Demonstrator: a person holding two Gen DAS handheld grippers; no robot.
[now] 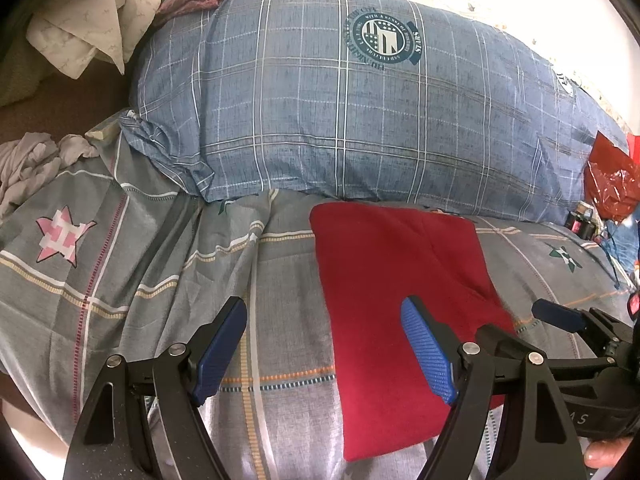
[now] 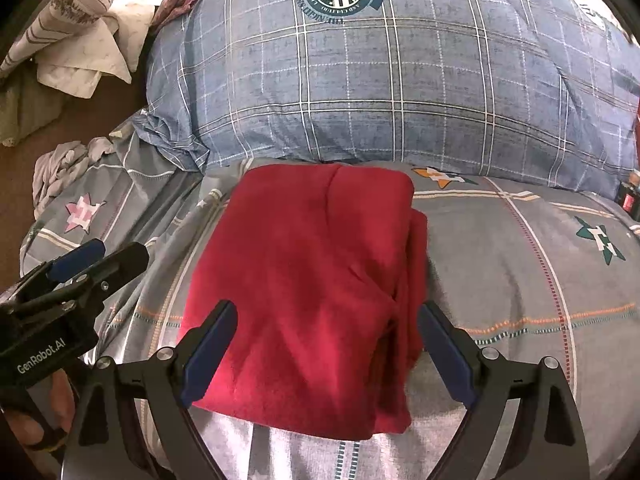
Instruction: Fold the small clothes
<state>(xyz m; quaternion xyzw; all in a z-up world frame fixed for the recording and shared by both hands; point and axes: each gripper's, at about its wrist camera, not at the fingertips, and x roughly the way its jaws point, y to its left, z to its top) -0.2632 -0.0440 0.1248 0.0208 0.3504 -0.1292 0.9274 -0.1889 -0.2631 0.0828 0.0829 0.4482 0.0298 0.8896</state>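
**A:** On a bed spread with a grey plaid sheet [image 2: 520,272] printed with stars, a red fleece-like garment [image 2: 312,280] lies folded into a thick, roughly rectangular packet, its far edge close against a blue-grey plaid pillow [image 2: 380,92] bearing a round crest. How far along does that put the job?

**B:** This piece looks essentially done: the top face is flat, the far corners are rounded, and several layers show stacked along its right edge. What may remain, judging by the clutter, is a crumpled pale grey cloth [image 2: 60,172] at the left edge of the bed and a heap of white and striped fabrics [image 2: 80,52] beyond it. Whether those belong to the task cannot be told.

**A:** And the tools?

**B:** The right gripper [image 2: 324,356] hovers over the near end of the packet with its blue ribbed fingers [image 2: 208,348] spread wide on either side, holding nothing. The left gripper [image 1: 324,352] stands equally wide apart and empty; one of its fingers is over bare sheet, the other over the garment's left edge.

**A:** Textures?

**B:** The red cloth reads as soft, matte and napped, plump enough to keep its shape. The sheet is thin woven cotton, rumpled into ridges toward the left. The pillow is full and rounded, its case puckered at the near corner.
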